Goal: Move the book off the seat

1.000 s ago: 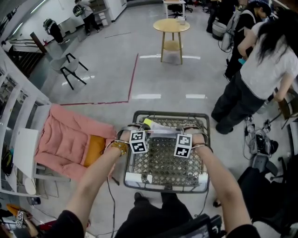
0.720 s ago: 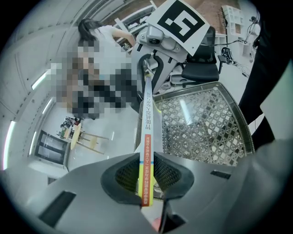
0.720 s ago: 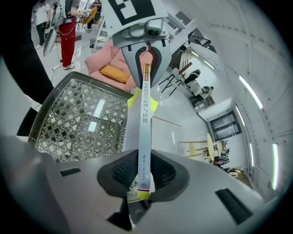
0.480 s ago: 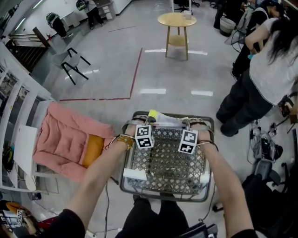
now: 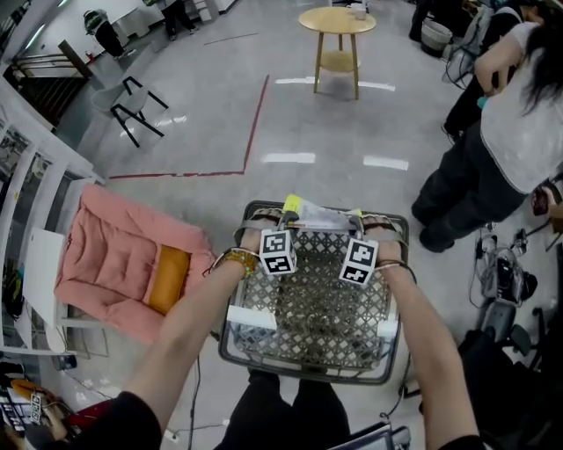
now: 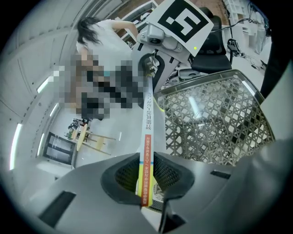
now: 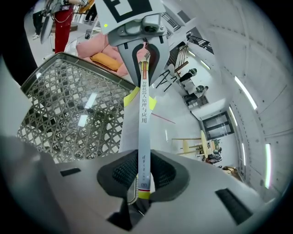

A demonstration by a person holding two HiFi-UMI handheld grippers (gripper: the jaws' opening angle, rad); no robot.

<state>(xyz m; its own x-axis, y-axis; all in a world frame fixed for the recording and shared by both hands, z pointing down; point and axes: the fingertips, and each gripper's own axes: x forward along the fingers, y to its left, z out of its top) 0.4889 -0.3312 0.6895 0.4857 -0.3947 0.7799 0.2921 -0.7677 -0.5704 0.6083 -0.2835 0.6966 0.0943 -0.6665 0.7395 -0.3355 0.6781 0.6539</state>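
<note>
Both ends of the book (image 5: pixel 321 218) are held. The left gripper (image 6: pixel 146 173) has its pads pinching one short end with the spine between them, and the right gripper (image 7: pixel 143 176) does the same at the opp. end, so neither is spread or empty. I reckon the two-ended grip is there to keep a thin, floppy book from sagging or twisting (one clamp alone would let it swing). The book hangs spine toward me over the far rim of the mesh seat (image 5: pixel 317 303), level btwn the two grippers. I can't tell if it's fully clear of the rim. Task looks about half done to me, since the book is lifted but not set down anywhere off the seat. Count: 2 grippers, 1 book w/ a yellow tab at its left end, 1 mesh seat. Also 1 pink padded chair (image 5: pixel 114 264) just left of the seat w/ 1 orange cushion (image 5: pixel 167 279) on it, 1 round table (image 5: pixel 339 21) well ahead, and 1 bystander (image 5: pixel 519 114) near on the right.
</note>
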